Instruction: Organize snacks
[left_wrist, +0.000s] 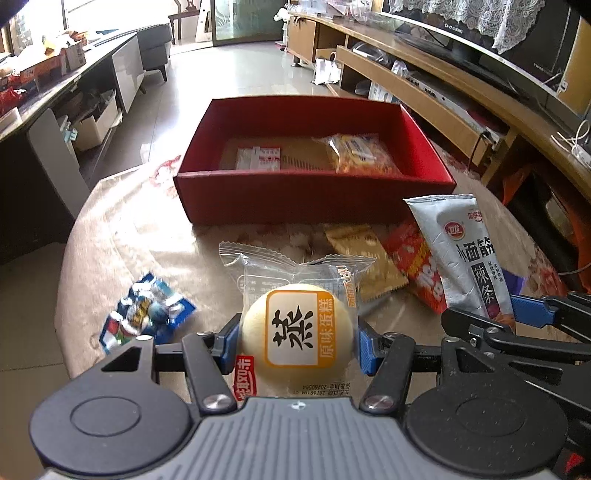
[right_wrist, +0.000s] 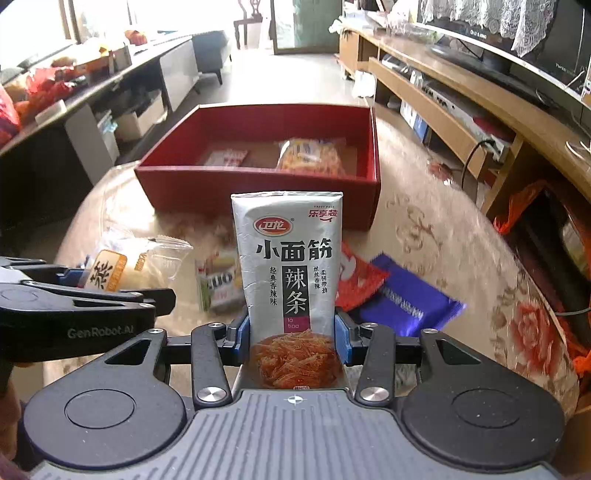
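My left gripper (left_wrist: 297, 341) is shut on a wrapped steamed cake (left_wrist: 295, 328), a round pale bun in a clear packet with an orange label, held above the table. My right gripper (right_wrist: 293, 338) is shut on a silver spicy-strip packet (right_wrist: 290, 266), which stands upright between its blue pads. Each gripper shows at the edge of the other's view: the right gripper (left_wrist: 517, 314) with the silver packet (left_wrist: 458, 254), the left gripper (right_wrist: 74, 280) with the cake (right_wrist: 122, 271). Ahead lies an open red box (left_wrist: 314, 195) (right_wrist: 258, 184) holding an orange snack bag (left_wrist: 360, 153) (right_wrist: 310, 155) and a small white-red packet (left_wrist: 258, 158) (right_wrist: 225, 158).
Loose snacks lie on the floral tablecloth: a blue-white packet (left_wrist: 147, 319), a gold packet (left_wrist: 364, 254), a red packet (left_wrist: 417, 266) (right_wrist: 354, 278) and a purple packet (right_wrist: 410, 301). A wooden TV stand (left_wrist: 424, 77) runs along the right, a dark counter (left_wrist: 66, 81) along the left.
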